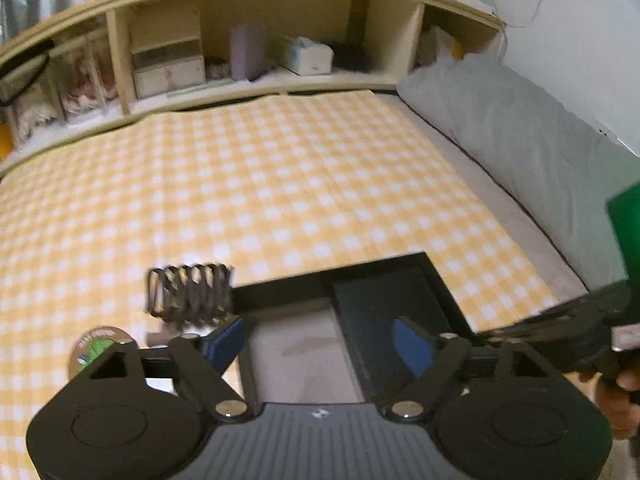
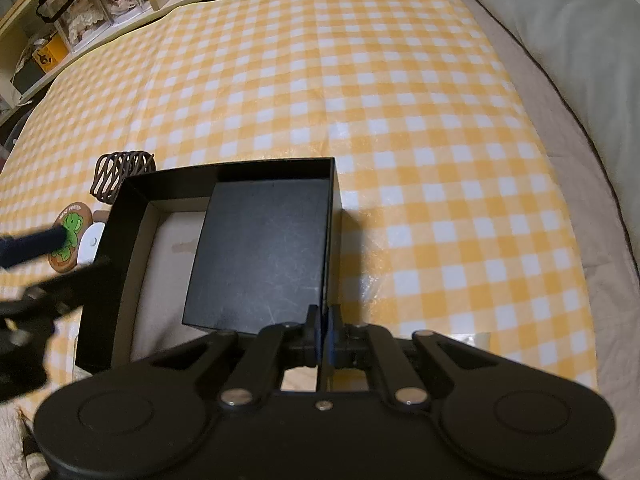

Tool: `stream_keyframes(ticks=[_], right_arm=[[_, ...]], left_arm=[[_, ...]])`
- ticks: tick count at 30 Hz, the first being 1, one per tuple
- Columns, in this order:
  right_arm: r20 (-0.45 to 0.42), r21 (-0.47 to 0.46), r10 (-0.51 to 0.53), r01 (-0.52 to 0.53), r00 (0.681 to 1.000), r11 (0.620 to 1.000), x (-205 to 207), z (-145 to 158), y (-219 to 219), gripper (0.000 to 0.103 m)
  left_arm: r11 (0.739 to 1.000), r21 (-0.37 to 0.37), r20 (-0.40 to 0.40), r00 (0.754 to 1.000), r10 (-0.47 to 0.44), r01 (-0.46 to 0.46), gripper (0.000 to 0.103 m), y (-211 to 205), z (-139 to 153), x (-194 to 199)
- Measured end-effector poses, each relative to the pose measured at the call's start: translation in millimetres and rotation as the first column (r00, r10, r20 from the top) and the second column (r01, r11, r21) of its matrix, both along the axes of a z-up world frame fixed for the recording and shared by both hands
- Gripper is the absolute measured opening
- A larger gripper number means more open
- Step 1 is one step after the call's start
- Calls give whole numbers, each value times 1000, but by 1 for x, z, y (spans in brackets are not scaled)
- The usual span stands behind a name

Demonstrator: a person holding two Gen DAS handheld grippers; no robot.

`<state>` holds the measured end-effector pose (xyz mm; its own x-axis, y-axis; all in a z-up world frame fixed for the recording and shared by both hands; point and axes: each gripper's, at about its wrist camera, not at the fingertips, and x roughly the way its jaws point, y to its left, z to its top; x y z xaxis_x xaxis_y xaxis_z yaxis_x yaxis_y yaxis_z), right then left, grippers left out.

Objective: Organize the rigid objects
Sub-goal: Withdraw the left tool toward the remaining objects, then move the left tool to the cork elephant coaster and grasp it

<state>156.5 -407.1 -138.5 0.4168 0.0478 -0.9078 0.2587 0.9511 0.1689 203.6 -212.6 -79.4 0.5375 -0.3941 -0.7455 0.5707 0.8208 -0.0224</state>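
Note:
A black open box [image 2: 120, 216] with a pale inside sits on the yellow checked cloth [image 2: 400, 120]. A smaller flat black box [image 2: 260, 256] lies in its right half. My right gripper [image 2: 325, 332] is shut on the open box's right wall at the near corner. My left gripper [image 1: 320, 344] hangs above the box's left half [image 1: 292, 344], blue pads [image 1: 224, 344] wide open with nothing between them. It shows blurred in the right wrist view [image 2: 60, 260]. Left of the box lie a brown wire coil rack [image 1: 190, 296] and a round coaster [image 2: 74, 236] with a green figure.
A wooden shelf headboard [image 1: 256, 4] with boxes and jars runs along the far edge. A grey pillow [image 1: 500, 120] lies along the right side. A green object [image 1: 626, 232] stands at the right edge. A hand [image 1: 616, 396] holds the right gripper.

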Motion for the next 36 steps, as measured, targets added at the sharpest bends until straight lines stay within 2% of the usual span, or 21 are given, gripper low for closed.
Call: stream_keyframes(ticks=[7, 11, 22, 24, 28, 33, 36], right_arm=[[-15, -2, 35, -35, 999, 999, -9, 2, -3, 4], [-39, -46, 80, -81, 996, 996, -13, -2, 9, 5], [-80, -66, 99, -104, 992, 992, -9, -11, 11, 8], [-81, -64, 100, -105, 992, 992, -10, -13, 15, 9], [-89, -75, 97, -104, 991, 992, -9, -15, 13, 19], [-86, -78, 102, -109, 991, 991, -9, -16, 12, 17], [-79, -81, 108, -114, 991, 990, -8, -18, 14, 10]], left_arm=[[995, 2, -6, 995, 99, -99, 90, 25, -2, 24], [989, 13, 28, 988, 149, -149, 101, 39, -6, 32], [954, 17, 39, 954, 298, -299, 103, 91, -27, 72], [949, 37, 45, 949, 311, -313, 103, 99, -32, 79], [946, 76, 32, 949, 315, -316, 103, 116, -47, 91], [927, 136, 19, 937, 350, -349, 103, 134, -72, 101], [919, 172, 26, 934, 357, -356, 103, 142, -84, 105]])
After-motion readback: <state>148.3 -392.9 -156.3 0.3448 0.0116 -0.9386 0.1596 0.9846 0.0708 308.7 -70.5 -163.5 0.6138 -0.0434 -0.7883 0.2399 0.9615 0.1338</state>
